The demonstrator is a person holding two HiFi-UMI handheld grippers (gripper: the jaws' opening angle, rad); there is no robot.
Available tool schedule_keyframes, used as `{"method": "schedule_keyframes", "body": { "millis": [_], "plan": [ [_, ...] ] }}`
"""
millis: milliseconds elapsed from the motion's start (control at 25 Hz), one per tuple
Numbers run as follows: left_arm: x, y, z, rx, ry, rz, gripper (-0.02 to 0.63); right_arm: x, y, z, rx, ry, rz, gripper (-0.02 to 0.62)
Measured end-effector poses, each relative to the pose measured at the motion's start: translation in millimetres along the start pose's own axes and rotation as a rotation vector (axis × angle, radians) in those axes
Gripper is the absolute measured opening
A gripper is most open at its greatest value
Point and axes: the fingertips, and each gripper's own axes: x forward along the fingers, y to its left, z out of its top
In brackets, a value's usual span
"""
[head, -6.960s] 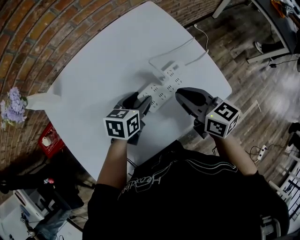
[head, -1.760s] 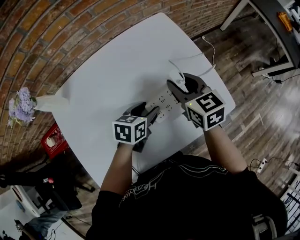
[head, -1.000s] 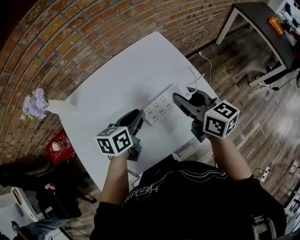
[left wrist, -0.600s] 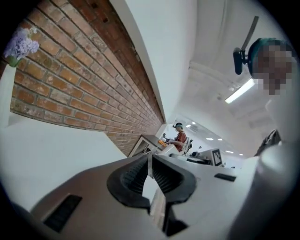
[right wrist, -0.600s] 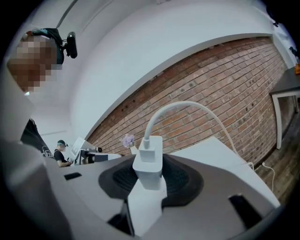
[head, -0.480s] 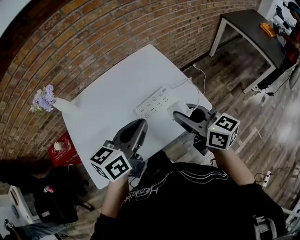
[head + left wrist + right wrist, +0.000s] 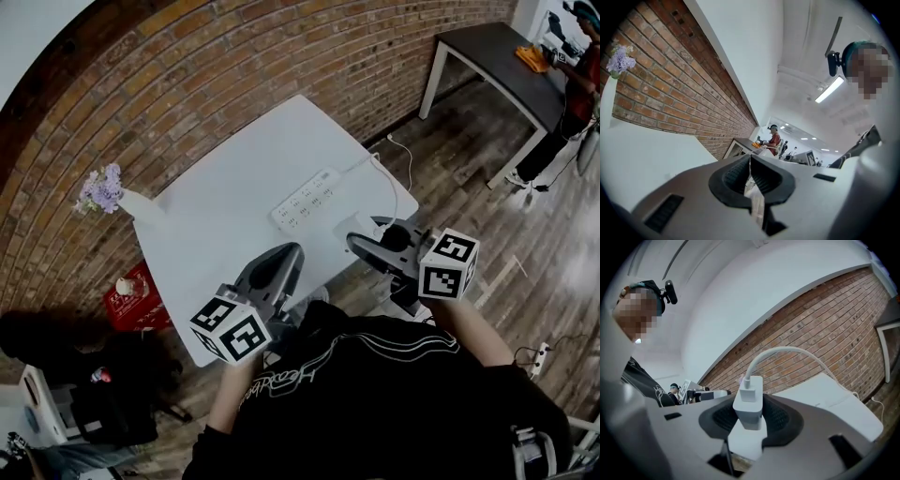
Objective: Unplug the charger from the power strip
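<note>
The white power strip (image 7: pixel 307 199) lies on the white table (image 7: pixel 234 187), its cord running off the far right edge. My right gripper (image 7: pixel 364 246) hangs over the table's near edge, shut on the white charger (image 7: pixel 749 409). The charger is clear of the strip, and its white cable (image 7: pixel 787 351) arcs up and away from it. My left gripper (image 7: pixel 289 255) is off the near edge to the left, apart from the strip. In the left gripper view its jaws (image 7: pixel 751 176) have just closed together with nothing between them.
A white vase of purple flowers (image 7: pixel 108 192) stands at the table's left corner. A red crate (image 7: pixel 131 295) sits on the floor to the left. A brick wall runs behind the table. At the far right are a dark table (image 7: pixel 487 52) and a person (image 7: pixel 577 66).
Both grippers have drawn back from the strip toward the person and risen. The left jaws, open a second ago, are now shut. The charger stays in the right gripper.
</note>
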Motion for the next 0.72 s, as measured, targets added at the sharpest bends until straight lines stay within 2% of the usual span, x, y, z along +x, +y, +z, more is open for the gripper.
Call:
{"method": "schedule_keyframes", "body": {
  "millis": [720],
  "plan": [
    [14.4, 5.1, -6.9, 0.030, 0.037, 0.009, 0.009, 5.4, -8.6, -8.7, -0.016, 0.038, -0.010, 0.120]
  ]
}}
